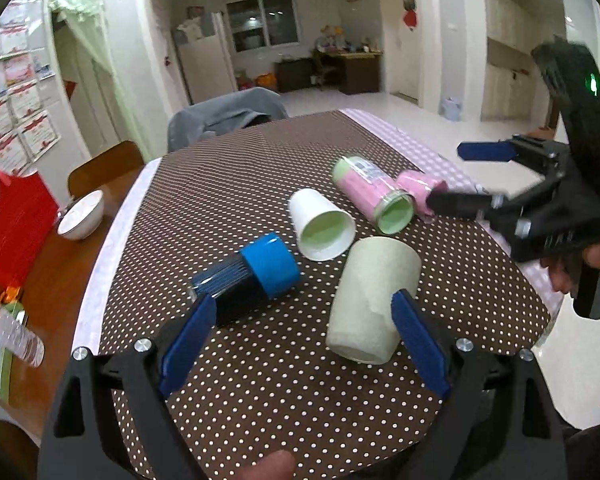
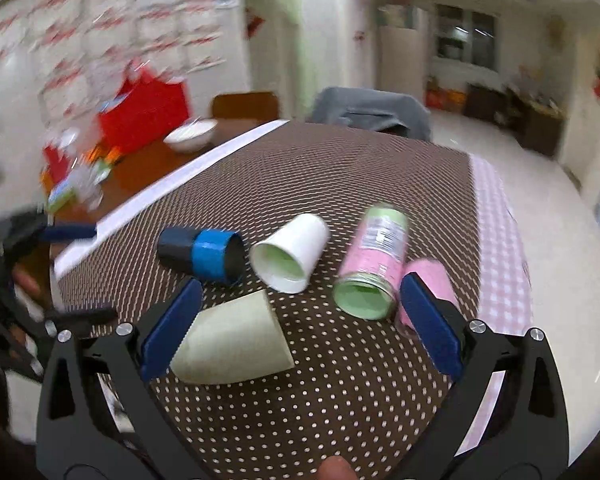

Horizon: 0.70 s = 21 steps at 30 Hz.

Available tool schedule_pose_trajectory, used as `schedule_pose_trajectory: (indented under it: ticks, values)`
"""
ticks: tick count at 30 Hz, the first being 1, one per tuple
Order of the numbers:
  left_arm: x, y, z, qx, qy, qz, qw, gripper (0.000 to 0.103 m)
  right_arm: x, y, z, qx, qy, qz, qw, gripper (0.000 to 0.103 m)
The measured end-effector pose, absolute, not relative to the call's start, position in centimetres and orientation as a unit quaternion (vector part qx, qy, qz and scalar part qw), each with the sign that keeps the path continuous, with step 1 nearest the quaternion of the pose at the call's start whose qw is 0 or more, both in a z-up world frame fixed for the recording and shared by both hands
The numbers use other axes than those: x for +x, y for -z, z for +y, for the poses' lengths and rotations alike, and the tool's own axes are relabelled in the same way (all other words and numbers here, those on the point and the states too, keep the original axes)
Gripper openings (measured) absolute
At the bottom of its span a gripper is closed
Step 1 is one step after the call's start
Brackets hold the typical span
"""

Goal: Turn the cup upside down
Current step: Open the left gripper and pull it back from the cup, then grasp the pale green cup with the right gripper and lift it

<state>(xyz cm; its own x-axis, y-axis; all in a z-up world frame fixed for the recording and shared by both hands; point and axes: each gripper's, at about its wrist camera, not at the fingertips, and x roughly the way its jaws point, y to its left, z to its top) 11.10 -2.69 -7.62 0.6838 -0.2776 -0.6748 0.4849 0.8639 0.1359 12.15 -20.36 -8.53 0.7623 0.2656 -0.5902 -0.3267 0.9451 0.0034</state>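
Note:
Several cups lie on their sides on a brown dotted tablecloth (image 1: 260, 380). A pale green cup (image 1: 374, 298) (image 2: 236, 342) lies nearest. A white paper cup (image 1: 320, 224) (image 2: 290, 252), a black cup with a blue band (image 1: 248, 278) (image 2: 204, 254), a pink and green cup (image 1: 374, 196) (image 2: 374, 264) and a pink cup (image 1: 418, 190) (image 2: 428, 284) lie beyond. My left gripper (image 1: 300, 334) is open, its right finger beside the pale green cup. My right gripper (image 2: 296, 328) is open and empty above the cloth; it also shows in the left wrist view (image 1: 452, 178).
A white bowl (image 1: 82, 214) (image 2: 192, 134), a red bag (image 1: 14, 216) (image 2: 144, 114) and a plastic bottle (image 1: 12, 334) sit on the bare wooden table at left. A chair with a grey cover (image 1: 224, 114) stands at the far edge. The cloth's right edge drops to the floor.

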Motion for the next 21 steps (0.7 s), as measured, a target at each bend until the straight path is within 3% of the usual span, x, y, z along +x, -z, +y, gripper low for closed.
schedule_pose_trajectory:
  ticks: [9, 21]
  values:
    - [10.5, 7.9, -0.3, 0.141, 0.177, 0.335, 0.915, 0.088, 12.9, 10.1, -15.0, -0.239, -0.284, 0.318, 0.872, 0.097]
    - [11.0, 9.3, 1.8, 0.137, 0.149, 0.345, 0.917, 0.088, 12.5, 13.0, -10.9, -0.466, -0.428, 0.328, 0.702, 0.097]
